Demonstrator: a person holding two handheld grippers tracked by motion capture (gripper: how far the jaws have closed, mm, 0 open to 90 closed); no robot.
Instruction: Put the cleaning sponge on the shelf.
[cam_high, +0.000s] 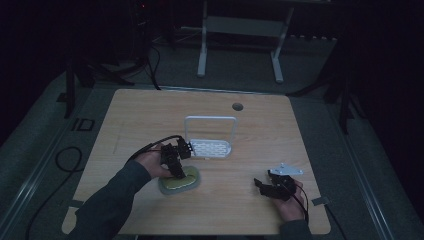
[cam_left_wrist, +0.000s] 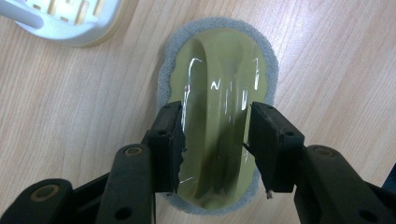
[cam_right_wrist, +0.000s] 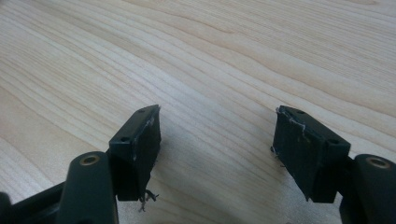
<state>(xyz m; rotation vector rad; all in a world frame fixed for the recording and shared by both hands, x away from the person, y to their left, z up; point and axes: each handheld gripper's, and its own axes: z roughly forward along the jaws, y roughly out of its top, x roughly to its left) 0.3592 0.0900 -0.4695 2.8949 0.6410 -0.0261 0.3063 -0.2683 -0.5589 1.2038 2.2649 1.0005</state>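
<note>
A scrubbing pad (cam_high: 186, 184) with a glossy yellow-green plastic top and a grey felt rim lies flat on the wooden table, left of centre near the front. My left gripper (cam_high: 176, 170) points down over it. In the left gripper view the pad (cam_left_wrist: 217, 70) has a raised ridge along its middle, and my left gripper (cam_left_wrist: 215, 140) is open with one jaw on each side of that ridge, low over the plastic top. My right gripper (cam_high: 262, 186) rests at the front right. Its jaws (cam_right_wrist: 217, 140) stand wide open over bare wood with nothing between them.
A white plastic rack (cam_high: 215, 148) with a tall wire hoop stands just behind the pad, and its rounded corner (cam_left_wrist: 65, 23) lies close to the pad's far end. A round cable hole (cam_high: 237, 106) sits near the table's back edge. Cables trail from both grippers.
</note>
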